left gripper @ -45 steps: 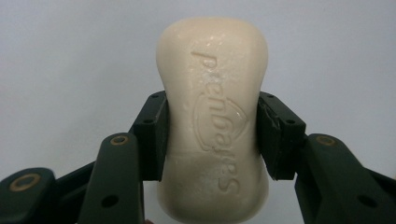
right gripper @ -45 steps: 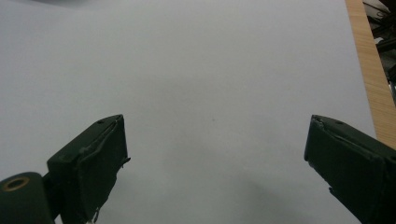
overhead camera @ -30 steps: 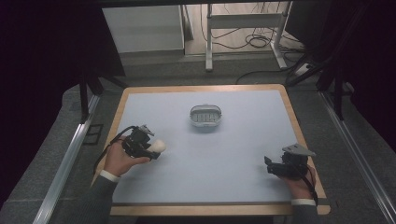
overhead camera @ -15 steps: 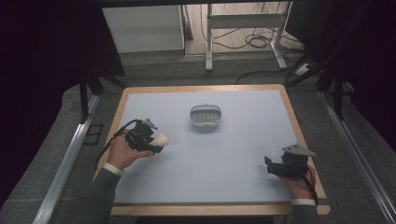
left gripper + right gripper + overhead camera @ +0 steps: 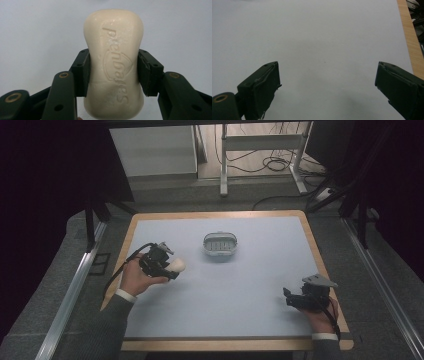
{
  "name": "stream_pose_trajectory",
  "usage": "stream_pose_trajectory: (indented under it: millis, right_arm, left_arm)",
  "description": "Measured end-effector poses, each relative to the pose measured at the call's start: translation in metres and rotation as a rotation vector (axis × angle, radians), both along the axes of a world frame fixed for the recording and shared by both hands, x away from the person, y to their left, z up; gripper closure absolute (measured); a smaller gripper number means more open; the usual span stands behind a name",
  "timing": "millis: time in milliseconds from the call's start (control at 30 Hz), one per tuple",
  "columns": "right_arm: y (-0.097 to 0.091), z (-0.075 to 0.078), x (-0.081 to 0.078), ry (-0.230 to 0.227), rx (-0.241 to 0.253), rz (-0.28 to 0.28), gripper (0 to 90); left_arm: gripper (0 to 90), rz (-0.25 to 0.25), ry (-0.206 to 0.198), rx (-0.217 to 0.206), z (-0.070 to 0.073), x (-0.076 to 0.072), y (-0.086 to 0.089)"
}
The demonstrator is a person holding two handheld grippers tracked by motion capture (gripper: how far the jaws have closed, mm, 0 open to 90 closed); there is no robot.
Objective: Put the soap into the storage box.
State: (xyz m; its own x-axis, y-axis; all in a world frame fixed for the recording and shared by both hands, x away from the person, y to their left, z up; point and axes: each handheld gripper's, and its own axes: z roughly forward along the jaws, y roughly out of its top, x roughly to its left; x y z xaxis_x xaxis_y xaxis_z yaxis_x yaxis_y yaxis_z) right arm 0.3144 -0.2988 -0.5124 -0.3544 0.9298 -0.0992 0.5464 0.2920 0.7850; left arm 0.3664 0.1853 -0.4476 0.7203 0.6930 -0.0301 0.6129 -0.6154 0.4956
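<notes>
Now farther up the table, left claw pinching soap bar; right claw spread.

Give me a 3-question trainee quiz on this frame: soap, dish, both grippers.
1. True or false: the left gripper is shut on the soap bar.
2. Where does the soap dish sit?
A. in the right gripper's fingers
B. on the table mat, apart from both grippers
C. under the soap bar
3. Fill in: the right gripper has its fingers ____ with nothing between them.

Key:
1. True. Both pads press on the bar's narrow waist.
2. B. It stands toward the far middle of the mat, with no soap in it.
3. Open. Bare mat shows between the fingers.
</notes>
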Motion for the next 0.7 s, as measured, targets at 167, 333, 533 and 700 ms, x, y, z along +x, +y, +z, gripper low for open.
stream_pose_trajectory:
  millis: [167,333,533,700]
  right_arm:
    - [0.001,-0.001,0.001,0.006,-0.007,0.001,5.7]
    - [0.001,-0.001,0.0,0.007,-0.006,-0.004,5.8]
    - [0.0,-0.001,0.0,0.008,-0.006,-0.006,5.9]
    - [0.0,-0.001,0.0,0.008,-0.007,-0.007,5.9]
  left_arm:
    - [49.8,-0.002,0.0,-0.013,0.003,0.005,-0.001]
    - [49.8,-0.007,0.003,-0.005,0.003,0.013,-0.005]
    - [49.8,-0.016,-0.009,-0.004,0.008,0.021,-0.014]
    - [49.8,-0.017,-0.016,-0.006,0.01,0.028,-0.017]
